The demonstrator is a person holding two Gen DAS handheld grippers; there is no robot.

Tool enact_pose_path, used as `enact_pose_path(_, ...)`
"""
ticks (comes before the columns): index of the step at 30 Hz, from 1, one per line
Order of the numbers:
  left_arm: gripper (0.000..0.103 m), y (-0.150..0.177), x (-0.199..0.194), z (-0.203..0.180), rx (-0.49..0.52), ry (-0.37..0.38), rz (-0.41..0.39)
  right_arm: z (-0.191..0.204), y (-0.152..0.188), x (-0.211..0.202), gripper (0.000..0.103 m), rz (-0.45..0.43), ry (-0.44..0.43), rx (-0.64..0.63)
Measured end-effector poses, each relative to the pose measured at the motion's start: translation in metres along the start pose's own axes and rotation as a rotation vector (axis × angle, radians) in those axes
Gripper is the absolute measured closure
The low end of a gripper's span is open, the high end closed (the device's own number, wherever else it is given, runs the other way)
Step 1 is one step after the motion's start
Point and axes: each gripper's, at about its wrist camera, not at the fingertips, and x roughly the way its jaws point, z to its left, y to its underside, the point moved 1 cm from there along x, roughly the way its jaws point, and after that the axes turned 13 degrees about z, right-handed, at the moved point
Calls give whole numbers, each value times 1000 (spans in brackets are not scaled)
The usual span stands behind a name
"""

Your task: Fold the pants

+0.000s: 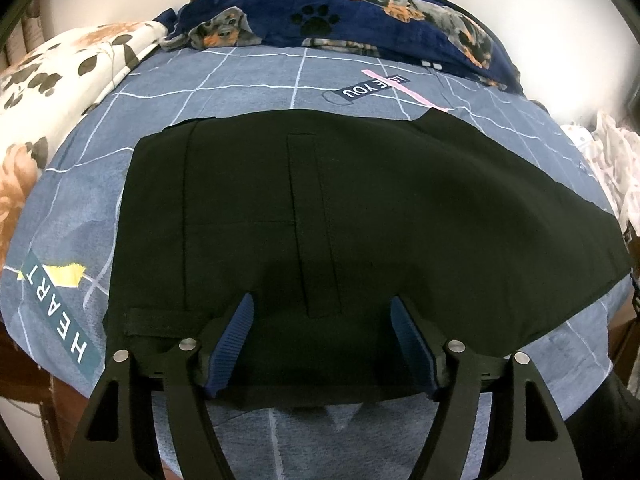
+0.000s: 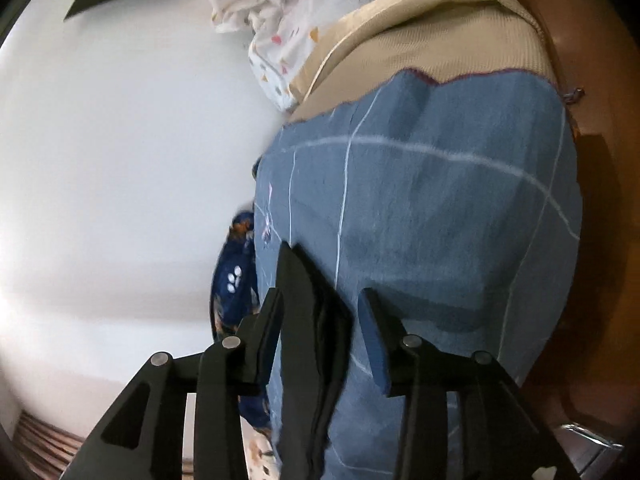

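Black pants (image 1: 340, 208) lie spread flat on the blue checked bedsheet (image 1: 248, 76), waistband side to the left, a back pocket seam in the middle. My left gripper (image 1: 322, 316) is open, its blue-padded fingers (image 1: 236, 332) resting apart over the near edge of the pants. In the right wrist view the camera is rolled sideways; my right gripper (image 2: 320, 280) is open, and a fold of the black pants (image 2: 308, 340) stands between its fingers, against the left finger. The right blue pad (image 2: 374, 340) stands clear of the cloth.
A navy dog-print blanket (image 1: 360, 12) is bunched at the far side of the bed. A floral pillow (image 1: 60, 68) lies at far left. White patterned cloth (image 2: 288, 12) and a beige mattress edge (image 2: 420, 40) lie beyond the sheet. A white wall (image 2: 120, 160) is behind. Wooden floor (image 2: 600, 240) lies beside the bed.
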Motion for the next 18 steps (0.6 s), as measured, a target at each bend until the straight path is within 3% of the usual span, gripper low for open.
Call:
enact_pose_path(6,31,0,0,0,-2,4,0,15,10,21,64,50,72,-57)
enact_pose_path(15,30,0,0,-1,-3,3,-1,52,21,58,63,81,261,-192)
enact_pose_path(18,29,0,0,-1,-2,2,-1,54,18,63,51,78,249,-167)
